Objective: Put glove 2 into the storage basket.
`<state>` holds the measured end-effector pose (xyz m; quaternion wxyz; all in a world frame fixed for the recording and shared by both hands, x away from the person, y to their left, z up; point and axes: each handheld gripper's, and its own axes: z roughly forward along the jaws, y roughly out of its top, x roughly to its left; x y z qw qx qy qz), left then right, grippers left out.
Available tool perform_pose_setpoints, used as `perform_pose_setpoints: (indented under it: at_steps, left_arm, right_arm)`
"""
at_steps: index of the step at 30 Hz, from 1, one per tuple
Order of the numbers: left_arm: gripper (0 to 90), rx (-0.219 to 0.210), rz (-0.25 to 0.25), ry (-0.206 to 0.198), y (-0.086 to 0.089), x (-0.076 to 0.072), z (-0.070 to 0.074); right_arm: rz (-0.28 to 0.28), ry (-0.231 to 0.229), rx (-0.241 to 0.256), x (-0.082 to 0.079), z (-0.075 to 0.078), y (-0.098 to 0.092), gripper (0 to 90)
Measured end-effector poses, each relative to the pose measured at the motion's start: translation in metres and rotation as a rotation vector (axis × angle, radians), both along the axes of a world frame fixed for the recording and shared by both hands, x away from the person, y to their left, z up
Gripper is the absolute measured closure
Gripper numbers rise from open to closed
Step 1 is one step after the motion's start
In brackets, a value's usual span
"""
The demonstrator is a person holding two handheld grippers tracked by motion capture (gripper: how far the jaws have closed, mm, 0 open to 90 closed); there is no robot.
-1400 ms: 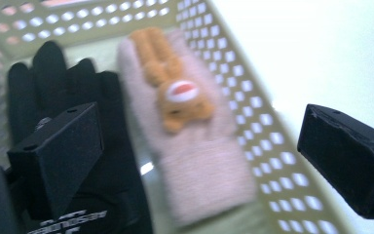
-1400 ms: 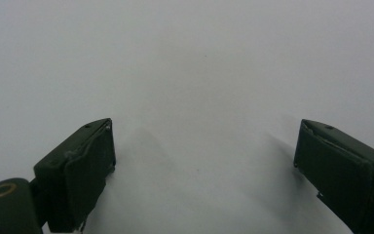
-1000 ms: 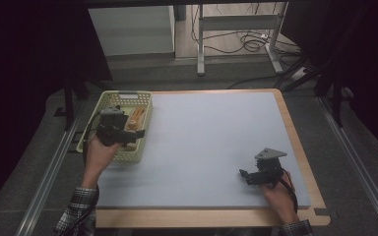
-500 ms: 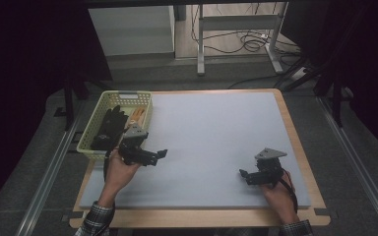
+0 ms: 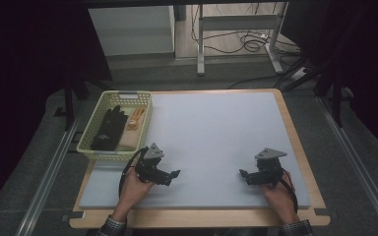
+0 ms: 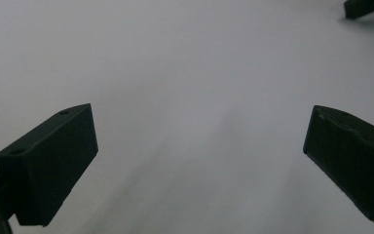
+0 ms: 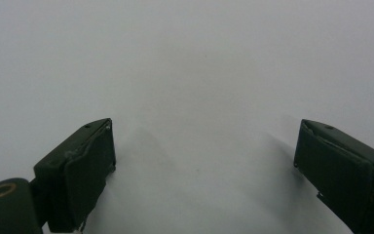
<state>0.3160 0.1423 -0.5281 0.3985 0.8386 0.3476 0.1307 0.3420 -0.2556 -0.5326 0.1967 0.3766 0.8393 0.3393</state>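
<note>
- High view: the left gripper (image 5: 173,174) rests on the pale mat (image 5: 216,132), near and right of the yellow basket (image 5: 94,146), which holds a black glove (image 5: 107,129); the right gripper (image 5: 244,175) rests at the near right.
- Left gripper view: jaws spread wide over bare mat, nothing between them.
- Right gripper view: jaws spread apart, nothing between them.

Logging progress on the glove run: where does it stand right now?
Done: black glove and tan glove lie in the yellow basket. In hand: nothing; left gripper and right gripper rest open on the grey mat. Left: I see nothing loose on the mat to collect.
</note>
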Motion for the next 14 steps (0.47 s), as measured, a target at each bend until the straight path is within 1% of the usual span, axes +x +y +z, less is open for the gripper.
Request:
perform_pose_setpoints:
  at_steps: [4, 5, 6, 8, 14]
  left_arm:
    - [0.0, 0.053, 0.001, 0.021, -0.004, -0.001, -0.015]
    - [0.0, 0.075, -0.004, 0.041, -0.006, -0.001, -0.02]
    - [0.0, 0.092, -0.003, 0.06, -0.007, 0.0, -0.021]
    - [0.0, 0.09, 0.007, 0.056, -0.008, -0.001, -0.021]
    - [0.0, 0.091, 0.008, 0.058, -0.008, -0.001, -0.021]
  right_arm:
    - [0.0, -0.001, 0.0, 0.0, 0.0, 0.0, 7.7]
    - [0.0, -0.001, 0.0, 0.0, 0.0, 0.0, 7.7]
    - [0.0, -0.001, 0.0, 0.0, 0.0, 0.0, 7.7]
    - [-0.001, -0.002, 0.0, 0.0, 0.0, 0.0, 7.7]
    - [-0.001, -0.002, -0.001, 0.0, 0.0, 0.0, 7.7]
